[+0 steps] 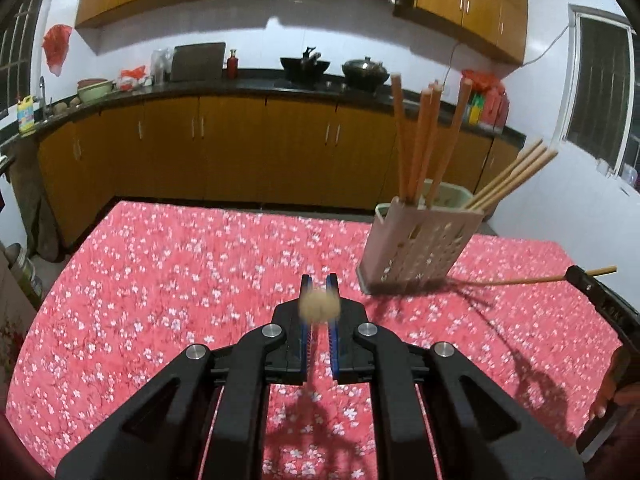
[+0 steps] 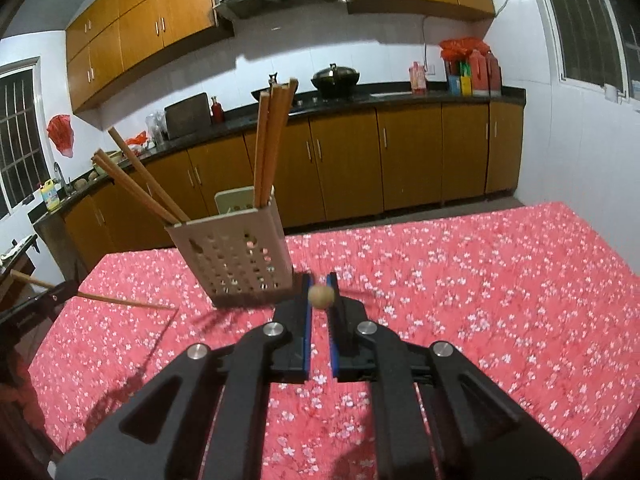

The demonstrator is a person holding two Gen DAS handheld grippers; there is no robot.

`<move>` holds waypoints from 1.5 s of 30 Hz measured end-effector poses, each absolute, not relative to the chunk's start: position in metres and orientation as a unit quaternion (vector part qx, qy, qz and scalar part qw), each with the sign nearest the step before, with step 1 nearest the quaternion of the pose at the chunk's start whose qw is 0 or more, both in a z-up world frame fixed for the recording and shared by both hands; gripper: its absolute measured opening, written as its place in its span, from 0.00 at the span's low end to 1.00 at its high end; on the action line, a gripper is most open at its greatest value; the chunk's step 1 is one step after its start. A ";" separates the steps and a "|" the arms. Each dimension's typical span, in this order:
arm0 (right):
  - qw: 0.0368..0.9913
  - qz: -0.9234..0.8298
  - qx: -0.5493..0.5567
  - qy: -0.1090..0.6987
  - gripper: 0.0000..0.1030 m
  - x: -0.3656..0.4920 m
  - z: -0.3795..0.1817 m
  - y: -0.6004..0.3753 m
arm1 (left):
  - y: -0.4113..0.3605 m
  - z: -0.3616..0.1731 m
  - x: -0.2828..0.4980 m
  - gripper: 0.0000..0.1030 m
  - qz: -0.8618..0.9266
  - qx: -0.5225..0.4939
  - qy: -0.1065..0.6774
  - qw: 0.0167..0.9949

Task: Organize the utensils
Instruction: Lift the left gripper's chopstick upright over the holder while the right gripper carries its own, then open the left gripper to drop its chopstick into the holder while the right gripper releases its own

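- Chopsticks of orange-brown wood (image 1: 420,140) stand in a pale pink perforated plastic utensil holder (image 1: 420,248) on the counter covered with a red cloth printed with white blossoms (image 1: 180,260); their lower ends are hidden inside the holder.
- One group stands nearly upright in one compartment, and a second bundle (image 1: 516,176) leans outward from the compartment at the other end.
- How many sticks are in each group is hard to count, as they overlap.
- A pale green back section (image 2: 234,200) of the holder shows behind the pink front; what it contains cannot be made out.
- The left gripper (image 1: 320,284) has its jaws drawn narrow on a single wooden chopstick (image 2: 120,300); in its own view only the blurred round end shows between the blue pads (image 1: 306,332), while the right wrist view shows the shaft slanting above the cloth.
- The right gripper (image 2: 319,282) likewise holds a second wooden chopstick (image 1: 520,281) with narrow jaws; its own camera sees just the round end, and the left wrist view shows the shaft with its tip close to the holder's base.
- Each gripper is cut off by the picture edge in the other's view.
- Part of a hand (image 1: 618,384) shows at the right edge of the left wrist view, mostly cut off.
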State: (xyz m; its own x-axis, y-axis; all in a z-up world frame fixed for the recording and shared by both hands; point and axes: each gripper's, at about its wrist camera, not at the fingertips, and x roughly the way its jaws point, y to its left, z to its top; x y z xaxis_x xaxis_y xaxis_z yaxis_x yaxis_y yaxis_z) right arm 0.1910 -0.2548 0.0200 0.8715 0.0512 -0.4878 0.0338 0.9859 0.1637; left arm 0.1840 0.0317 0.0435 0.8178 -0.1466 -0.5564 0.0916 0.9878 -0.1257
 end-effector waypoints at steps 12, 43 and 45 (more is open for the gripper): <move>0.975 0.036 0.101 0.193 0.08 0.183 0.083 -0.263 | 0.021 0.088 0.182 0.07 -0.100 -0.042 0.253 0.961; 0.991 0.044 0.098 0.075 0.08 0.274 0.143 -0.223 | -0.052 0.149 0.260 0.07 -0.107 -0.061 0.110 0.986; 0.990 0.052 0.095 0.092 0.16 0.279 0.136 -0.219 | -0.051 0.142 0.264 0.08 -0.111 -0.065 0.129 0.983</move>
